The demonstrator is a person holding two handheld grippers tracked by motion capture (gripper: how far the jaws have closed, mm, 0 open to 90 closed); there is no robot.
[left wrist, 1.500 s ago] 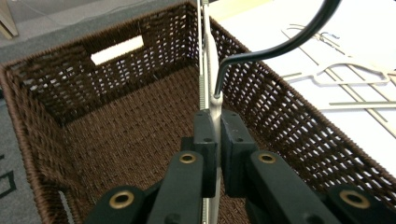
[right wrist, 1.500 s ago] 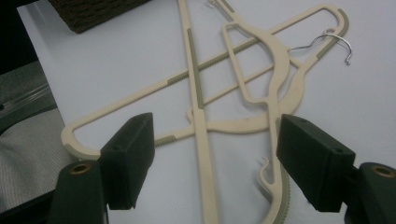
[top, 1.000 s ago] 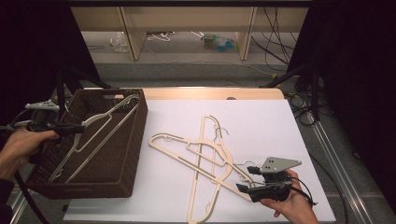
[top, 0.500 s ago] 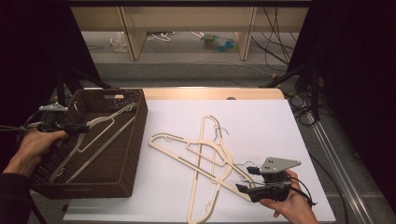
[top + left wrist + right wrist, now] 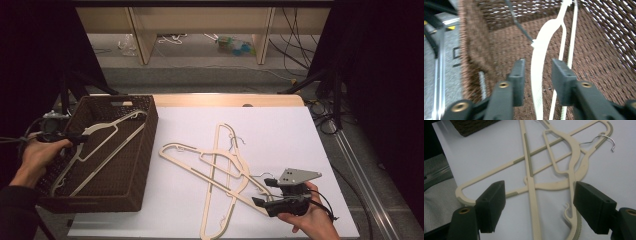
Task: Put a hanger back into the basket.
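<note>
A cream plastic hanger (image 5: 100,132) lies slanted in the brown woven basket (image 5: 145,145) at the table's left. My left gripper (image 5: 75,137) reaches over the basket's left rim; its jaws have just been opening. In the left gripper view the hanger (image 5: 541,50) runs between the parted pads of the gripper (image 5: 537,65), touching neither. Two more cream hangers (image 5: 220,165) lie crossed on the white sheet. My right gripper (image 5: 262,191) is open at their near right end. In the right gripper view its jaws (image 5: 539,200) stand wide over the crossed hangers (image 5: 529,165).
The white sheet (image 5: 280,130) covers the table, with a wooden edge (image 5: 225,100) at the back. Behind it stand low shelves (image 5: 200,25) with cables and clutter. Dark stand legs (image 5: 320,80) and a metal rail (image 5: 360,165) lie to the right.
The left jaws have opened off the hanger, which has settled slightly lower in the basket. The left hand has shifted a little toward the basket. The right hand has not moved.
</note>
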